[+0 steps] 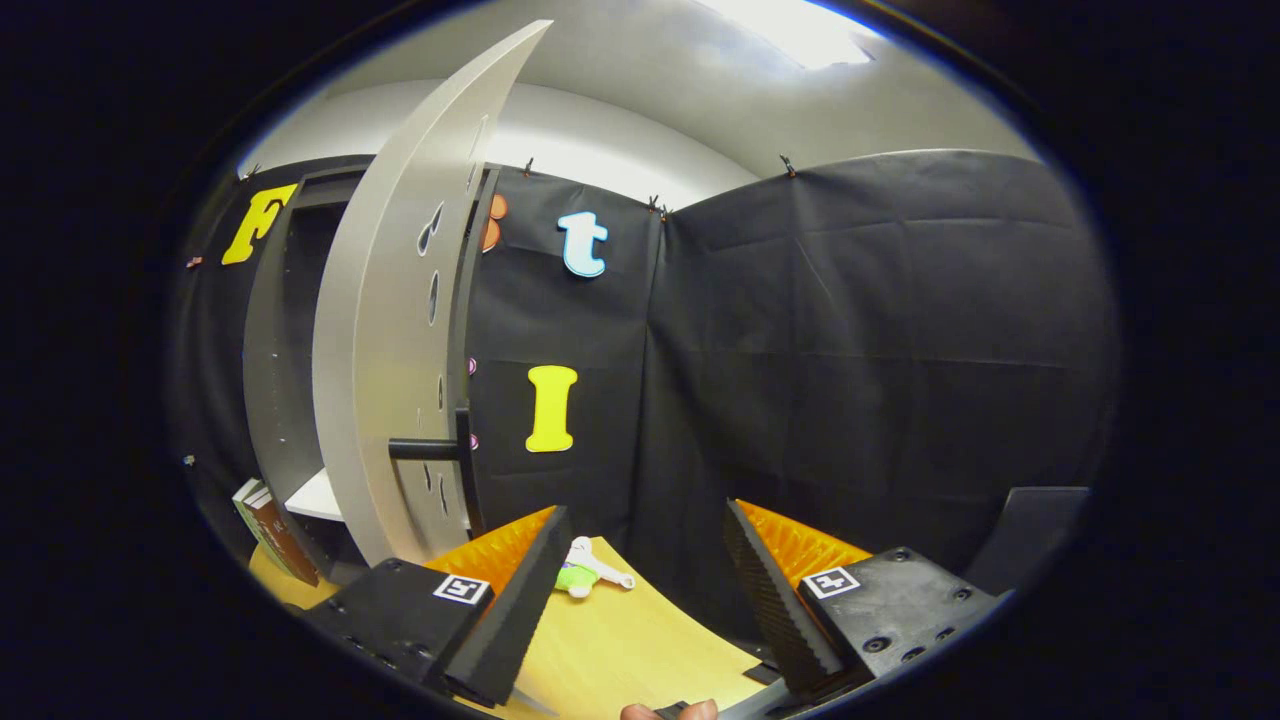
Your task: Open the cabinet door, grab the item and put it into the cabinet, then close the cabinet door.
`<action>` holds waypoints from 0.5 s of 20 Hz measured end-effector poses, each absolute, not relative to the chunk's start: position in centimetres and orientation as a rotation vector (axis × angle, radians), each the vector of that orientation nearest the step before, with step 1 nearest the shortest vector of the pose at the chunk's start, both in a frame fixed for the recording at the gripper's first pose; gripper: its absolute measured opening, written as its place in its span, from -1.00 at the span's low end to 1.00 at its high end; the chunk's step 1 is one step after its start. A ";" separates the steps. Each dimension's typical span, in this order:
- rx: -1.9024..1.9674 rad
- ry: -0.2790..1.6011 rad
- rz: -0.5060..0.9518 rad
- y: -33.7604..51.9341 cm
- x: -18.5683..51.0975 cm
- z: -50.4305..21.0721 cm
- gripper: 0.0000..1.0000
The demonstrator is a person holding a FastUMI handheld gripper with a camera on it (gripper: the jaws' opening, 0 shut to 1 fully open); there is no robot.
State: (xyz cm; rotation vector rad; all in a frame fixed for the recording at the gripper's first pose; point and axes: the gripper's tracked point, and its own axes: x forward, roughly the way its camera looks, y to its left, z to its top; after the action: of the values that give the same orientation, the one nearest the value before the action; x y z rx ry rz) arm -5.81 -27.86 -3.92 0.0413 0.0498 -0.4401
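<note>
Grey and flat, the tall cabinet door point(385, 330) with its dark bar handle point(425, 449) is seen swung out from the dark cabinet point(275, 350), edge-on to the fingers and off to their left; the first step of the task is therefore judged done; the grasp, the placing and the closing are judged still to be made. A pale shelf point(318, 497) is seen inside the opening, and a couple of books point(270, 530) are leaned beside the cabinet's foot.

The hand-held gripper point(640, 600) is held with its fingers spread wide and nothing between them; no contact with anything is shown. A fingertip of the person point(668, 710) is seen at the near edge.

The item, a small soft toy with a white top and a green body point(585, 570), is laid on the yellow wooden tabletop point(620, 650), just ahead of the fingers and nearer the left one, close to the door's lower corner; it is lying on its side, with a thin white limb or strap stretched toward the right; its finer shape is too small to be told. It is judged light and yielding, so a gentle pinch across the body should suffice.
</note>
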 end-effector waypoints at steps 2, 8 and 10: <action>0.075 0.049 -0.426 -27.7 -5.7 -4.0 0.91; 0.135 0.065 -0.396 -25.5 -6.0 -4.6 0.93; 0.143 0.066 -0.376 -24.0 -6.3 -4.5 0.96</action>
State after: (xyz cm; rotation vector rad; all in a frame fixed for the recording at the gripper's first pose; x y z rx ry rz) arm -6.28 -24.02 -4.47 0.1426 0.0655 -0.3761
